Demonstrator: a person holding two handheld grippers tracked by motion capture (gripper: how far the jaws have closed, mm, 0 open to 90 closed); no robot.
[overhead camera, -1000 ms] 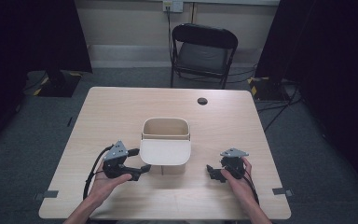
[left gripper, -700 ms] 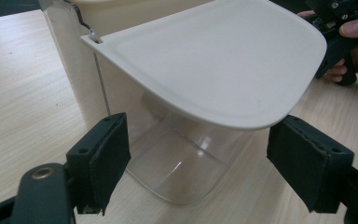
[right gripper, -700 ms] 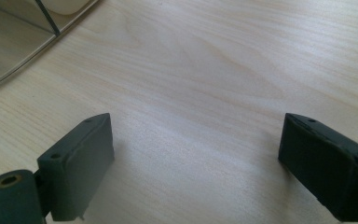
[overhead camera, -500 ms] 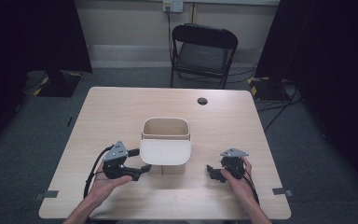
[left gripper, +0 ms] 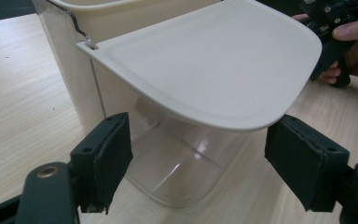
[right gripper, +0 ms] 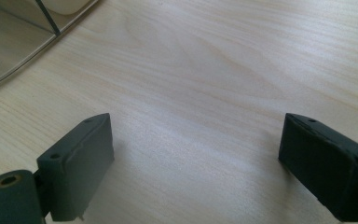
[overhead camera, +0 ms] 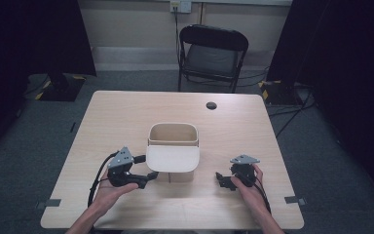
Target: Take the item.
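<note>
A cream bin [overhead camera: 173,134] stands at the middle of the table [overhead camera: 126,112], its top open. Its flat cream lid [overhead camera: 172,158] juts out level over the front, towards the person. In the left gripper view the lid [left gripper: 205,70] overhangs a clear lower front wall [left gripper: 177,172]. My left gripper [overhead camera: 146,167] lies just left of the bin's front, open, its jaws wide on either side of that clear wall [left gripper: 198,170] and touching nothing. My right gripper [overhead camera: 222,180] rests to the right of the bin, open over bare wood [right gripper: 196,158].
A small black round disc [overhead camera: 211,105] is set in the table near its far edge. A black folding chair [overhead camera: 213,53] stands beyond the table. The other hand and its gripper [left gripper: 335,32] appear past the lid in the left gripper view.
</note>
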